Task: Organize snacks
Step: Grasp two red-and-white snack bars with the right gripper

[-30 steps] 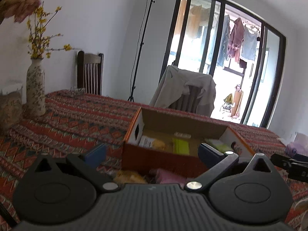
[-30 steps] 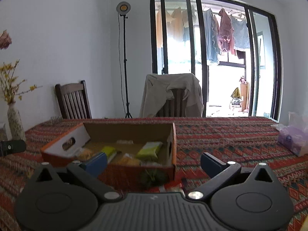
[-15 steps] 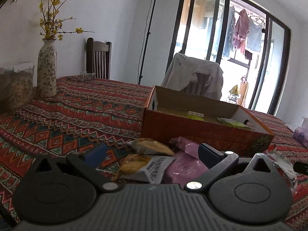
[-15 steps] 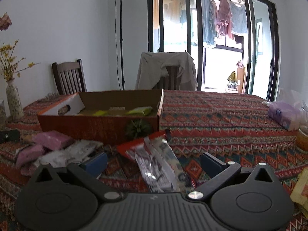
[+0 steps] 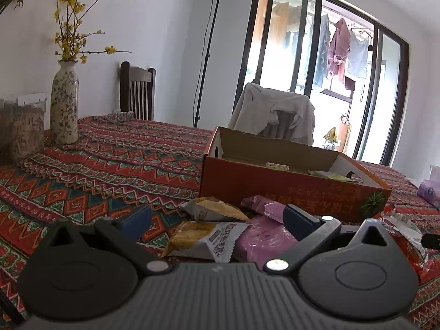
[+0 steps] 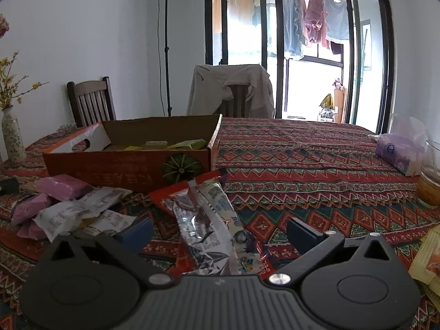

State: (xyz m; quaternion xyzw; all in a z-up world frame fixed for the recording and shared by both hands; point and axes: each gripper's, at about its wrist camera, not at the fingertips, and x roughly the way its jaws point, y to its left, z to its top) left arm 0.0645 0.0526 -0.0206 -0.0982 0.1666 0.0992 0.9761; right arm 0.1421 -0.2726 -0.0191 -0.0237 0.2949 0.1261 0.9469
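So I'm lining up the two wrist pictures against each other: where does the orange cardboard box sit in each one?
Left wrist: the orange cardboard box sits right of centre at mid-height, behind the pink and yellow packets.
Right wrist: the same box sits left of centre at mid-height, its printed green squash facing the camera.
Shared landmark: the chair draped with a pale garment, just behind the box.

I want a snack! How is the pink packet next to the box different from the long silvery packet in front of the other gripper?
The pink packet is short, chunky and plain; the silvery packet is long, flat and covered in printing. The pink packet sits on a pile of other snacks; the silvery packet lies on a red wrapper, between the open right gripper's fingers. Both are sealed snacks lying outside the box.
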